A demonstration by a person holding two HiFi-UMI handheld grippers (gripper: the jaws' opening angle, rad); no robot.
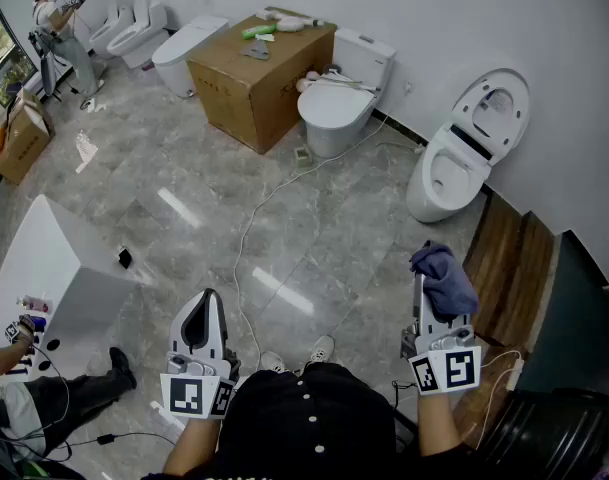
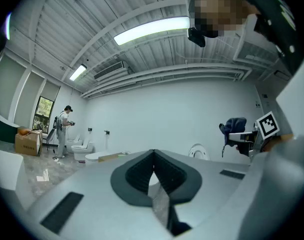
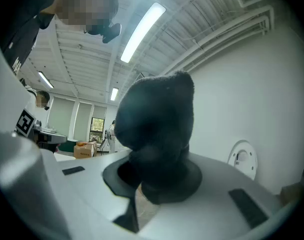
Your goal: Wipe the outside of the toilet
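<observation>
**Two tools held off the floor, cloth in the right one, five toilets along the walls**

The right tool (image 1: 421, 288) is clenched on one dark blue cloth (image 1: 444, 278), which bunches up over its jaws and hides their tips. The left tool (image 2: 152, 158) is clenched too, its jaws pressed together with nothing between them. Both are held in the air in front of the person, well apart from each other, and neither touches a toilet.

Five toilets stand on the floor. The nearest, the open-lidded toilet (image 1: 462, 160), sits at the floor's right edge against the white wall, beyond the right tool, lid raised and bowl showing. A second toilet (image 1: 340, 100) stands further along the same wall, just beside a large cardboard box (image 1: 252, 80) with small items on top. A third toilet (image 1: 185, 52) lies past the box, and two more (image 1: 134, 32) stand in the far left corner, near a standing person (image 1: 58, 26).

One white cable (image 1: 252, 230) trails across the middle of the floor between the person and the second toilet. A white block (image 1: 56, 273) fills the left edge, with a seated person (image 1: 29, 393) beside it and a smaller cardboard box (image 1: 22, 140) further back. A wooden panel (image 1: 506, 273) lies at the right edge, just behind the right tool.

The floor is glossy grey marble tile; the walls are plain white.
</observation>
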